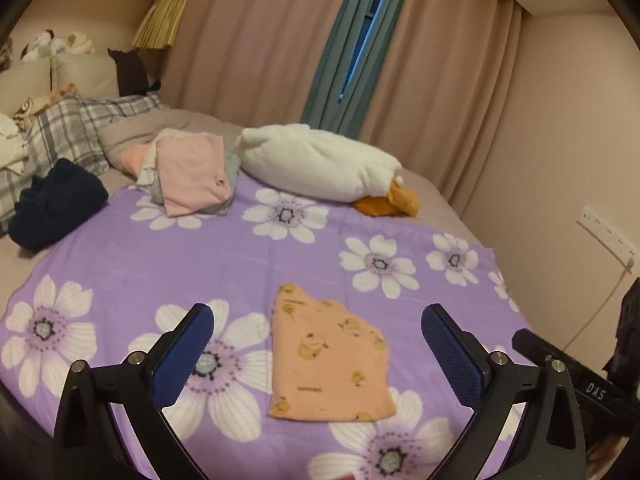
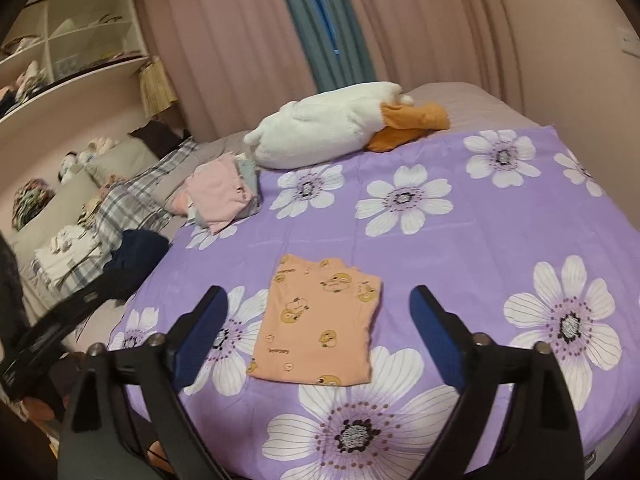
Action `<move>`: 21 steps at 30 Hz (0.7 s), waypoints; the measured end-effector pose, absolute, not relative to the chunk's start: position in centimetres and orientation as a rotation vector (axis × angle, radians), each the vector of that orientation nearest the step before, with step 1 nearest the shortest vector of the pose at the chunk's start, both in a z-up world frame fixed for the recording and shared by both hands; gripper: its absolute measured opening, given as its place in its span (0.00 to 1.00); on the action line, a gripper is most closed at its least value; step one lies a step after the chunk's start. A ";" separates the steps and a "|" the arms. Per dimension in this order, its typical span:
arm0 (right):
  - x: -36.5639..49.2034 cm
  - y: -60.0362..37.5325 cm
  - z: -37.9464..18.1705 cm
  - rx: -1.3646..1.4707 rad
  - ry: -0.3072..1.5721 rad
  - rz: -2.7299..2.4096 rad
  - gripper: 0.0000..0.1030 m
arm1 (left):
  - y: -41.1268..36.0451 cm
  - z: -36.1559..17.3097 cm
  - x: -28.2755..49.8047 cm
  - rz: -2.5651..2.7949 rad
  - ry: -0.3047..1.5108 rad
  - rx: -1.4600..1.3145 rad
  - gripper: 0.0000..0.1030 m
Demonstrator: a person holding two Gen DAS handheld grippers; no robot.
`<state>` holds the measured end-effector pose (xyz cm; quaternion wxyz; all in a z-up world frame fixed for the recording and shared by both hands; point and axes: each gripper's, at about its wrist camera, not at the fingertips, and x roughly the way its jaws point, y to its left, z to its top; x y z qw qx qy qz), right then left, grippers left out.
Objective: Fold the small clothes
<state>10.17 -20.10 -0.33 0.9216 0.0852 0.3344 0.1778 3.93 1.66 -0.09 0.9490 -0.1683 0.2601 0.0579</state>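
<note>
A small orange garment (image 1: pixel 328 356) with yellow duck prints lies folded flat on the purple flowered sheet (image 1: pixel 168 256). It also shows in the right wrist view (image 2: pixel 320 328). My left gripper (image 1: pixel 318 314) is open and empty, held above the near part of the garment. My right gripper (image 2: pixel 318 296) is open and empty, also above the garment's near part. A stack of folded clothes with a pink piece on top (image 1: pixel 192 172) lies at the far left of the sheet, also in the right wrist view (image 2: pixel 220 192).
A white plush duck with an orange bill (image 1: pixel 320 164) lies at the back of the bed. A dark navy garment (image 1: pixel 56 204) and plaid pillows (image 1: pixel 68 132) sit at the left. Curtains (image 1: pixel 256 40) hang behind. The other gripper's body (image 1: pixel 580 376) is at the right.
</note>
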 end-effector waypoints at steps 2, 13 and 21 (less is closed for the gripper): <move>9.8 -20.4 0.0 0.180 0.677 0.350 1.00 | 1.2 0.0 4.0 0.079 0.556 -0.335 1.00; 9.4 -21.1 0.4 0.220 0.705 0.293 1.00 | -1.3 0.2 3.8 -0.002 0.634 -0.293 1.00; 9.0 -20.2 0.5 0.147 0.684 0.273 1.00 | -0.3 0.9 3.3 0.031 0.592 -0.330 1.00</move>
